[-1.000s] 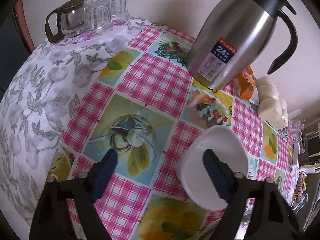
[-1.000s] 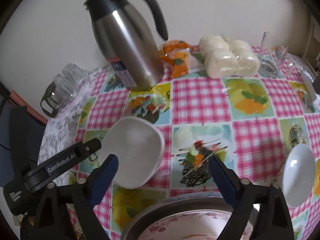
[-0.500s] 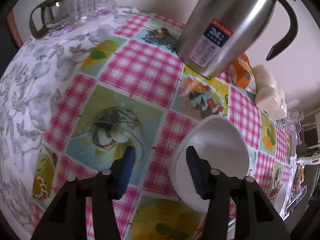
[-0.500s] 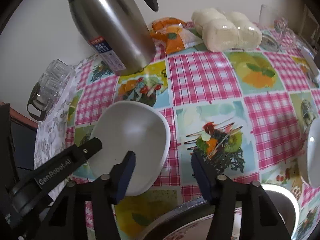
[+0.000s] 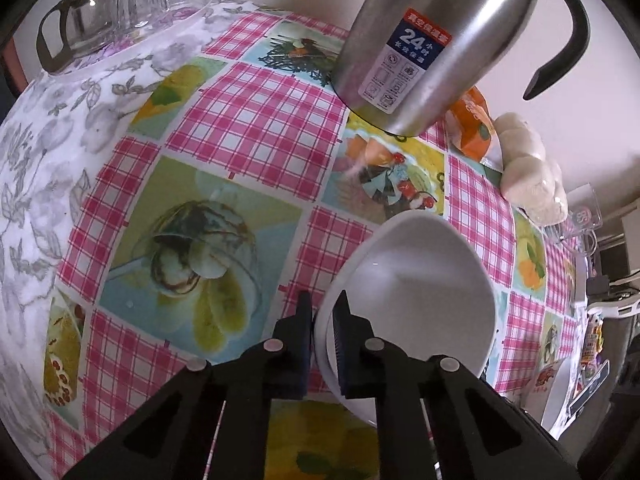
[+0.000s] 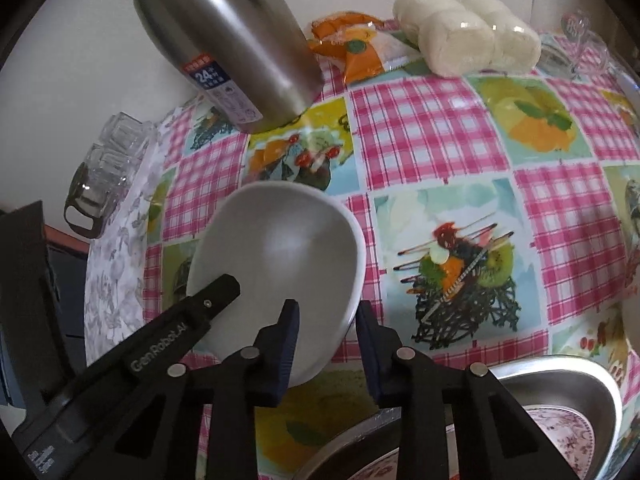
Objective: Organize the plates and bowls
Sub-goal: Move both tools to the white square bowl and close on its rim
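In the last second both my tongs came down onto the white bowl (image 5: 416,280) on the table (image 5: 248,120). My left tongs (image 5: 323,312) have gone from wide to clamped on its near rim. My right tongs (image 6: 326,320) are closing across the opposite rim but not yet pinching, so the two-handed lift is not ready.

White bowl (image 5: 416,280). Tablecloth (image 6: 432,136) pink-white check with fruit and dessert picture squares. Grey floral white cloth (image 5: 44,128). Silver jug (image 6: 228,44), black handle, blue-red label. Orange packet (image 6: 356,48). Black grippers, blue pads.
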